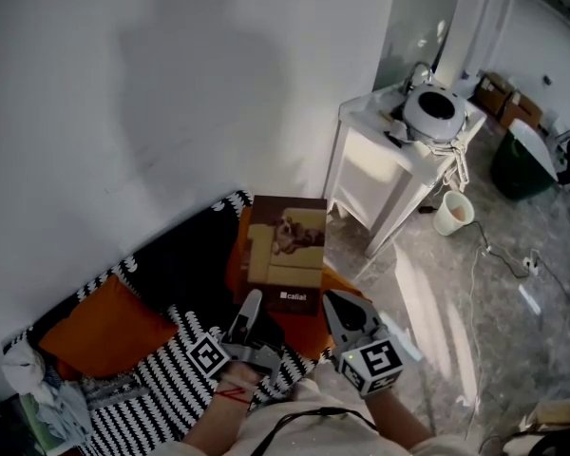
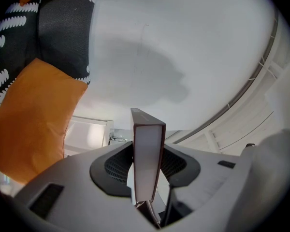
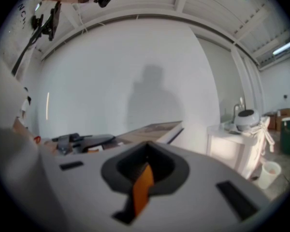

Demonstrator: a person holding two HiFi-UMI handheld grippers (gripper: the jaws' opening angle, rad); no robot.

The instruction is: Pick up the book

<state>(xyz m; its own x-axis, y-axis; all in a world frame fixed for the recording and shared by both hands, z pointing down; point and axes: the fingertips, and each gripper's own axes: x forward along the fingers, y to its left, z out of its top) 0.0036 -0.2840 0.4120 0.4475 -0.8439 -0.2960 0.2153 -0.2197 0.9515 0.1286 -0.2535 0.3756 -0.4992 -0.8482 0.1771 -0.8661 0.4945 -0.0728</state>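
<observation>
Book (image 1: 287,255) is off the sofa (image 1: 166,373) with its cover facing up, pinched at its near edge by the left tool (image 1: 250,304), whose jaws clamp across cover and pages. Right tool (image 1: 340,310) is closed and empty, just beside the book's near corner. Risk: with a one-edge grip the far end's weight may lever the book loose, or it could sag, twist and drop onto the orange cushion (image 1: 104,331).

We are reading one small white word, seemingly "callat", low on the cover of the book (image 1: 287,250), frame centre, head view.
</observation>
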